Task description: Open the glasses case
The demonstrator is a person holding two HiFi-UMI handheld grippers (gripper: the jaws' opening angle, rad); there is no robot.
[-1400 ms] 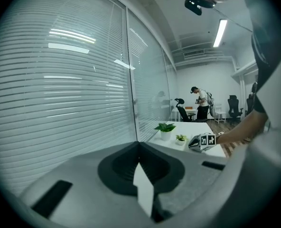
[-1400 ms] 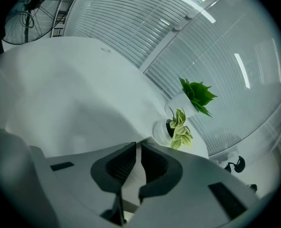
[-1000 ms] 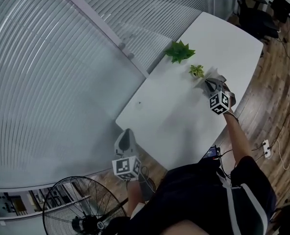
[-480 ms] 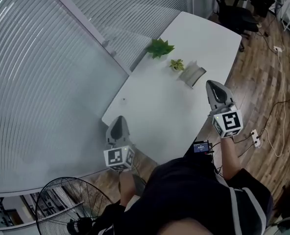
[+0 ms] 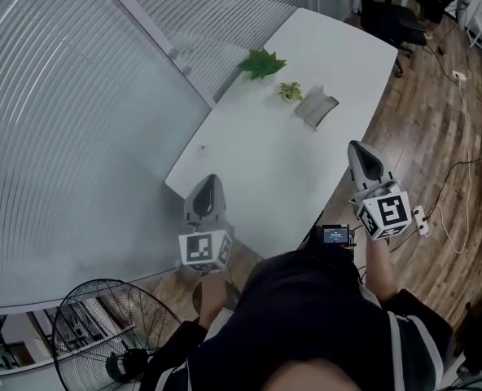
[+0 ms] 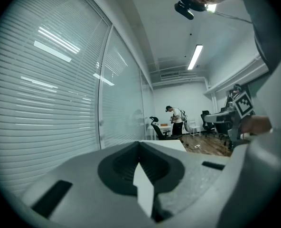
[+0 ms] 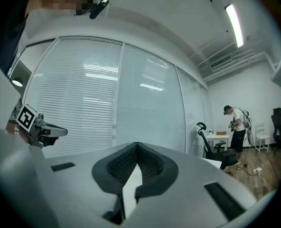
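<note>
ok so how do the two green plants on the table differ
The leafy plant is bigger and darker green; the small plant is paler, yellowish. The leafy plant sits by the glass wall; the small plant sits beside the glasses case. Both stand on the white table.

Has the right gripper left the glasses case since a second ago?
Yes: the right gripper pulled back from the glasses case to the table's near edge.

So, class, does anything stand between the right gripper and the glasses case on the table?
Nothing visible does. The right gripper, shut and empty, hangs beside the table edge; only bare table lies between it and the glasses case. The small plant sits beyond the case.
</note>
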